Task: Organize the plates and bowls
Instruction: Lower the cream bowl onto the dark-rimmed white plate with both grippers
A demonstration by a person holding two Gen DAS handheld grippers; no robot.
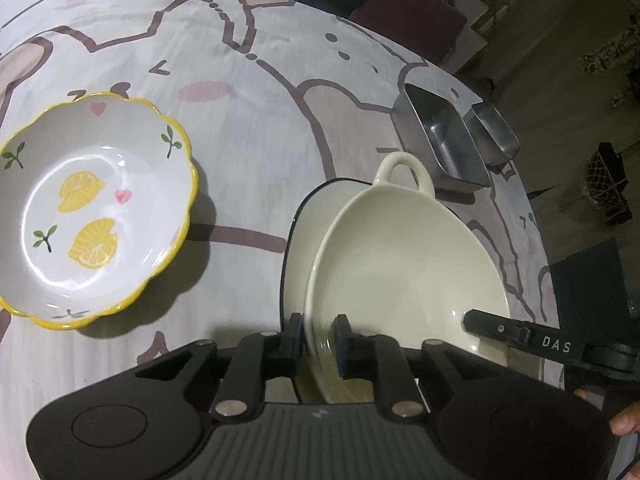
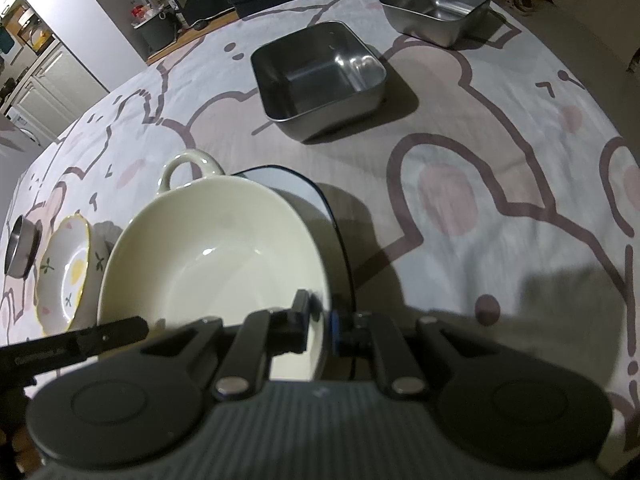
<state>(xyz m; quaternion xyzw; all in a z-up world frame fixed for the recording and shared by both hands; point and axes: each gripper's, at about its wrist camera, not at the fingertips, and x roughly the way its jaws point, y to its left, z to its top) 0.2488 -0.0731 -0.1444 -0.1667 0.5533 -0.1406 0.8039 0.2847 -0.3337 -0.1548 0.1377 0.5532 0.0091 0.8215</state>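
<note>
Cartoon-print tablecloth (image 1: 260, 128), matte fabric. Glossy cream handled bowl (image 1: 408, 248) sits on dark-rimmed plate (image 1: 298, 224) at 5 o'clock. Scalloped lemon bowl (image 1: 92, 208) at 9. Two square steel tins (image 2: 320, 76) at 1. Left gripper (image 1: 318, 334) and right gripper (image 2: 320, 322) each straddle the cream rim; right clenched, left's grip unclear. "DAS" readable.

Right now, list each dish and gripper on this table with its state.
Cream bowl: upright, empty, sitting on the plate, rim between both grippers' jaws.
Plate: flat on the cloth under the bowl.
Lemon bowl: upright, empty, apart.
Two steel trays: upright, empty.
Left gripper: jaws loose around the rim.
Right gripper: shut on the rim.
</note>
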